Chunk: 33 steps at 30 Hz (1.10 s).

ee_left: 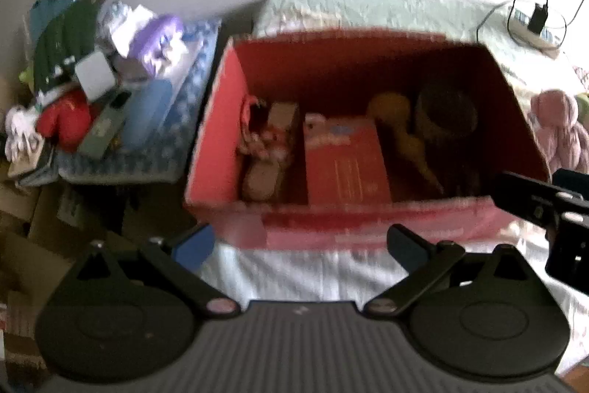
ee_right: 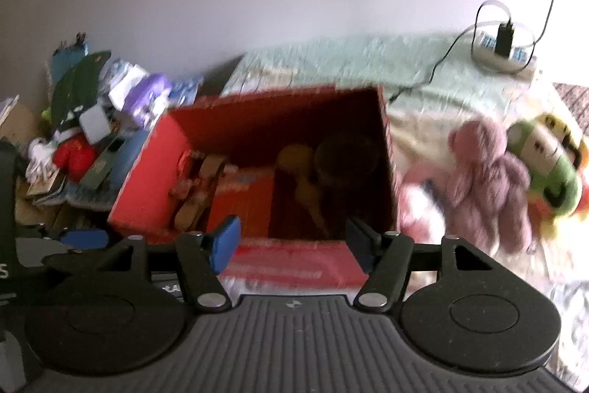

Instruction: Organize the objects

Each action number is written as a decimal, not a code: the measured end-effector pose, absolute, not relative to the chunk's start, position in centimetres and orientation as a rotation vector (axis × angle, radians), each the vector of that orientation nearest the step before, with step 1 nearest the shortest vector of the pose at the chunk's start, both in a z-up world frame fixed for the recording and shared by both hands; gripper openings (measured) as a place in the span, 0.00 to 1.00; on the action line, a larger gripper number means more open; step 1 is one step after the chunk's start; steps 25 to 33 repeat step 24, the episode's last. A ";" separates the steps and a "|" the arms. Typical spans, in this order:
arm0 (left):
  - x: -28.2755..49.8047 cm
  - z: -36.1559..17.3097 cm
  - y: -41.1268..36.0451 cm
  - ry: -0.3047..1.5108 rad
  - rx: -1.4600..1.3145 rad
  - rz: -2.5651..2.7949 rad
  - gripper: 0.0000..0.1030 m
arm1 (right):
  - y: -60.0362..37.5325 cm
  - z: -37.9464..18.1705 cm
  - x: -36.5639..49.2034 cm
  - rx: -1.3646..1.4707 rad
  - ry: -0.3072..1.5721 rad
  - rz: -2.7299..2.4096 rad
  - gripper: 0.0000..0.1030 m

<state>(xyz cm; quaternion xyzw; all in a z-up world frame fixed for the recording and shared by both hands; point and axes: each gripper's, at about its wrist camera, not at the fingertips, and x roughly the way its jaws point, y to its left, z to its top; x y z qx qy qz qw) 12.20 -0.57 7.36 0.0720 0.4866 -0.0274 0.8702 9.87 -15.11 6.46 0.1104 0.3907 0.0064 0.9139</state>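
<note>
Hovering wide open and empty: left claw (ee_left: 300, 242) and right claw (ee_right: 292, 242), near the red box (ee_right: 147, 179) sitting on the bed (ee_right: 331, 69). Lying beside it: pink teddy bear (ee_right: 489, 179).

Red box (ee_left: 217, 120) matt cardboard, pink bear (ee_right: 489, 186) fuzzy plush, bedspread (ee_right: 331, 61) rough quilted cloth.

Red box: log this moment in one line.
red box: on bed, holds items | left tongs: open, empty | right tongs: open, empty | pink plush: outside box
</note>
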 end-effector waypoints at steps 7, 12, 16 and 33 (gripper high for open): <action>14.5 8.1 -0.7 0.959 0.162 -0.058 0.97 | -15.1 7.1 12.0 0.217 0.752 -0.017 0.65; 15.9 8.0 -0.7 0.944 0.159 -0.060 0.97 | -15.2 6.9 13.2 0.217 0.750 -0.029 0.65; 16.8 7.4 -0.4 0.956 0.145 -0.069 0.96 | -15.3 6.4 14.0 0.213 0.754 -0.051 0.65; 18.2 6.8 0.4 0.947 0.140 -0.050 0.94 | -14.9 6.0 15.0 0.213 0.766 -0.060 0.65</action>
